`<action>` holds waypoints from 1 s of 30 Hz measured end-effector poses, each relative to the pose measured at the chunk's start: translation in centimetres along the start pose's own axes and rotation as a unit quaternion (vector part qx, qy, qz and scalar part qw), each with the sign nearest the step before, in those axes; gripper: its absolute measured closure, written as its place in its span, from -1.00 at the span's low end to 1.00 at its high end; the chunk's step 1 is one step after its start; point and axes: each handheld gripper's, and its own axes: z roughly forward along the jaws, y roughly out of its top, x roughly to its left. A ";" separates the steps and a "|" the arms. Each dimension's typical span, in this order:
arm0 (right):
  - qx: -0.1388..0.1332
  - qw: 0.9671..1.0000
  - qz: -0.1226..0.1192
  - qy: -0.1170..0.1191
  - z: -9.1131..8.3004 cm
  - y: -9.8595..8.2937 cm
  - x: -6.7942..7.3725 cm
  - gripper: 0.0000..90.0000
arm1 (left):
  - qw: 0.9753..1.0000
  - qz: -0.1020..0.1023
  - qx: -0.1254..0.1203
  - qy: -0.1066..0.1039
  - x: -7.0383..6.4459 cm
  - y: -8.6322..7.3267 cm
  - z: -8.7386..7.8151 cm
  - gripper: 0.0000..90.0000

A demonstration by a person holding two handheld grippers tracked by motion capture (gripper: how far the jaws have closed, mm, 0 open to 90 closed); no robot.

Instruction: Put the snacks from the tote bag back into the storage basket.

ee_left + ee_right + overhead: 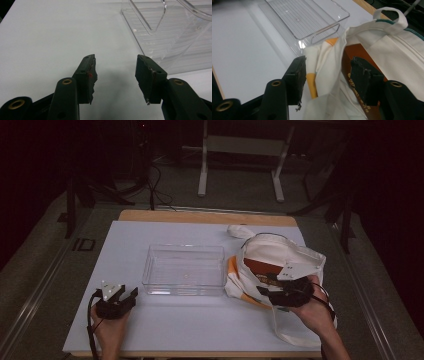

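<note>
A white cloth tote bag (280,251) lies at the right of the table, its mouth facing a clear plastic bin (184,270). A brown-orange flat item (260,266) shows inside the bag. My right gripper (264,286) is at the bag's mouth. In the right gripper view this gripper (329,61) is open, its jaws standing either side of the bag's (392,50) rim fold, with the brown-orange item (353,51) just beyond. My left gripper (127,293) rests open on the white surface left of the bin. Nothing lies between its jaws (116,60).
The clear bin (175,37) holds nothing and stands mid-table, close to the bag. An orange strip (312,82) runs along the bag's edge. The white mat (150,325) covers a wooden table. Table legs and cables stand on the dark floor beyond.
</note>
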 end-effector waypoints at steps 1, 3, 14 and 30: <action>0.001 1.000 0.001 -0.001 0.0 -0.1 -0.1 0.02 | 1.000 0.000 0.000 0.000 0.0 0.0 0.0 0.14; 0.002 1.000 0.002 -0.001 0.0 -0.1 -0.3 0.01 | 1.000 0.000 0.000 0.000 0.0 0.0 0.0 0.14; 0.010 1.000 0.010 -0.015 -0.1 -0.6 -1.7 -0.01 | 1.000 0.000 0.000 -0.001 0.0 0.0 0.0 0.14; 0.041 0.999 0.012 -0.033 -0.2 -0.8 -3.7 -0.02 | 1.000 -0.001 -0.001 -0.001 0.0 0.0 0.0 0.14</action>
